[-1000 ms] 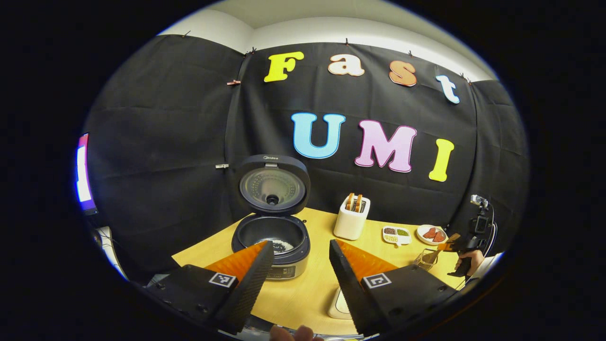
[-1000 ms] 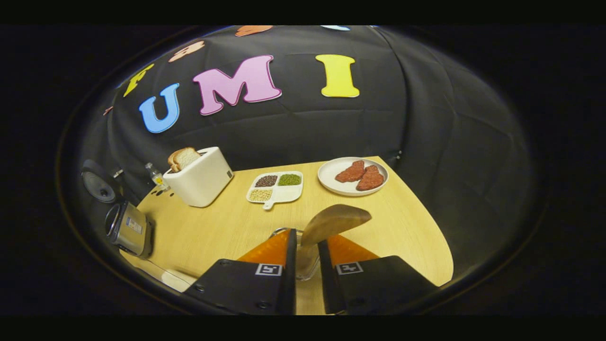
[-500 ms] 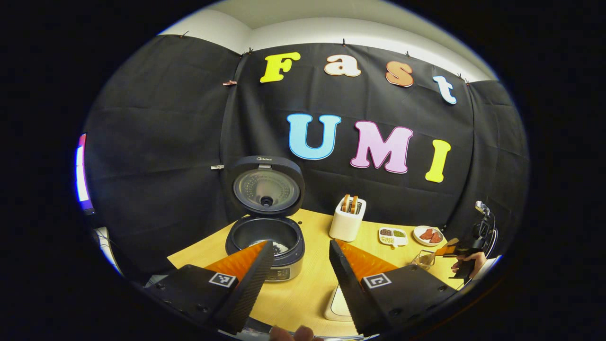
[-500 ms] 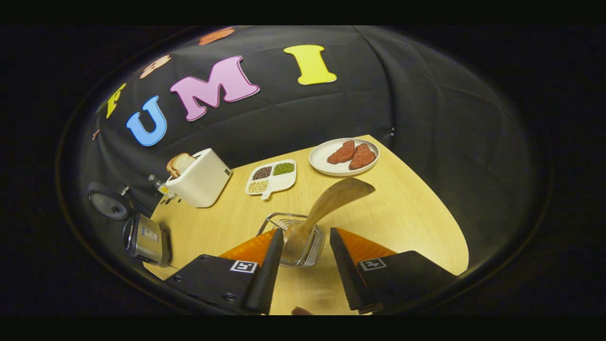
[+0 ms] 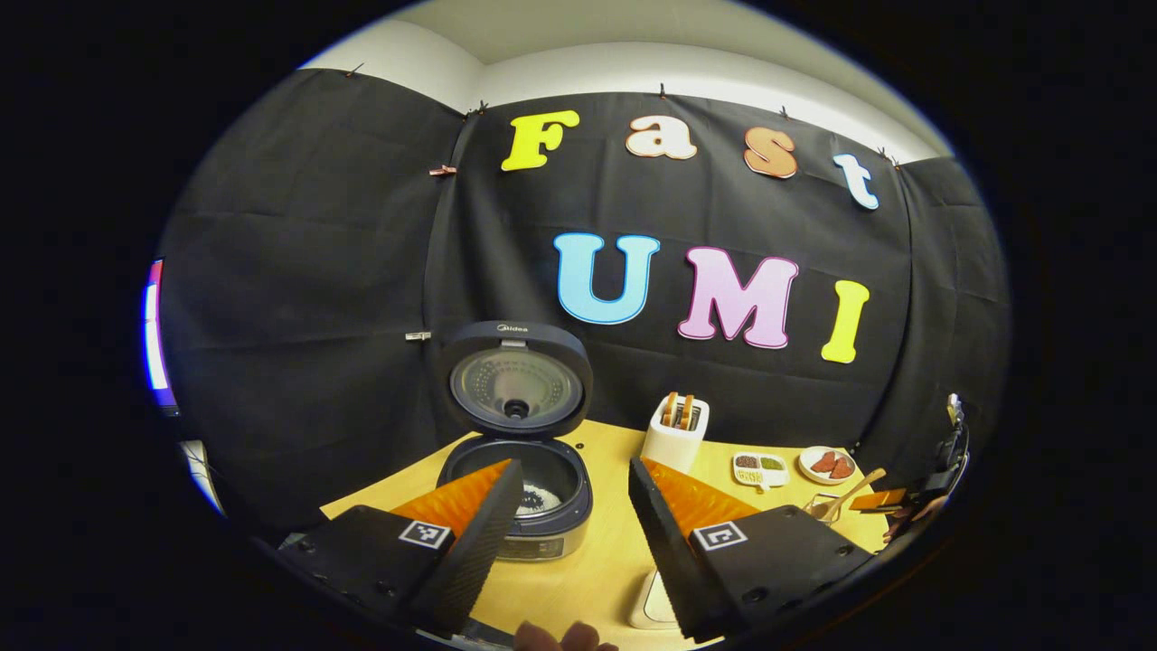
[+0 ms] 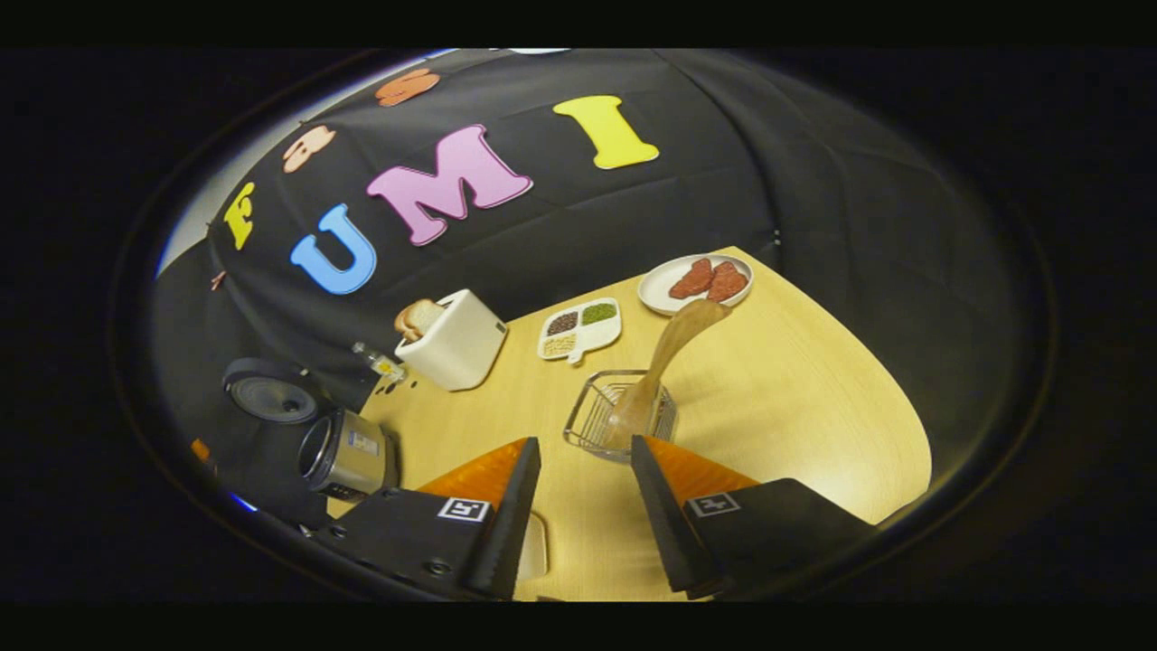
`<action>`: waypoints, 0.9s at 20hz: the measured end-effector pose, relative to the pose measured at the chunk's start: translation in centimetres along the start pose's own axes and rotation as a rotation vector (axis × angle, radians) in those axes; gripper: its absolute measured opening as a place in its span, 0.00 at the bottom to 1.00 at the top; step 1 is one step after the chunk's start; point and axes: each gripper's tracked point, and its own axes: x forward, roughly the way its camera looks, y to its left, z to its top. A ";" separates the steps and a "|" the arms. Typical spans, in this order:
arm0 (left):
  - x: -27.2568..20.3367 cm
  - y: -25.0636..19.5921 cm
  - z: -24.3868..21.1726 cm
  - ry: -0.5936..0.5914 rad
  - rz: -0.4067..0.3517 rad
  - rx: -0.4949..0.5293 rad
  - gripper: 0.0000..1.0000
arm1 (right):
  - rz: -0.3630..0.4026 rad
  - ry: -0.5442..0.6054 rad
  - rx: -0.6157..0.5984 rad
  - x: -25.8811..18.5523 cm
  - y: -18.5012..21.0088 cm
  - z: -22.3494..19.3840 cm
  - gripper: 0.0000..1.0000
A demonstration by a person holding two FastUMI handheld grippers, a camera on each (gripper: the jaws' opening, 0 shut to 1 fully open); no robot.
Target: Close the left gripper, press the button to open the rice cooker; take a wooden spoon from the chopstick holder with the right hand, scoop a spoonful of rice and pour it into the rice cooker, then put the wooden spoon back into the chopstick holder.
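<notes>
I hold my right gripper [image 6: 586, 493] low over the yellow bench [image 6: 813, 398], jaws apart, empty; the wooden spoon [image 6: 664, 357] leans in the wire chopstick holder [image 6: 592, 418] just ahead.

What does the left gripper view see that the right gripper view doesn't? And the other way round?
Left gripper view: the inside of the open rice cooker, with rice in the pot, and a glowing screen at the far left.
Right gripper view: a small bottle behind the toaster, and the cooker seen from its side.
Both: the toaster, the divided dish, the plate of red pieces, and the wooden spoon standing in the wire holder.
</notes>
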 end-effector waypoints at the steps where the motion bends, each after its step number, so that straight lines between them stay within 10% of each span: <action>1: 0.4 0.3 0.5 -0.011 0.002 0.002 0.82 | 0.012 0.001 -0.006 -0.6 0.9 -0.1 0.64; 18: 13.2 7.0 13.1 -0.266 0.026 -0.019 0.82 | 0.100 0.079 -0.154 -6.7 11.2 -5.7 0.88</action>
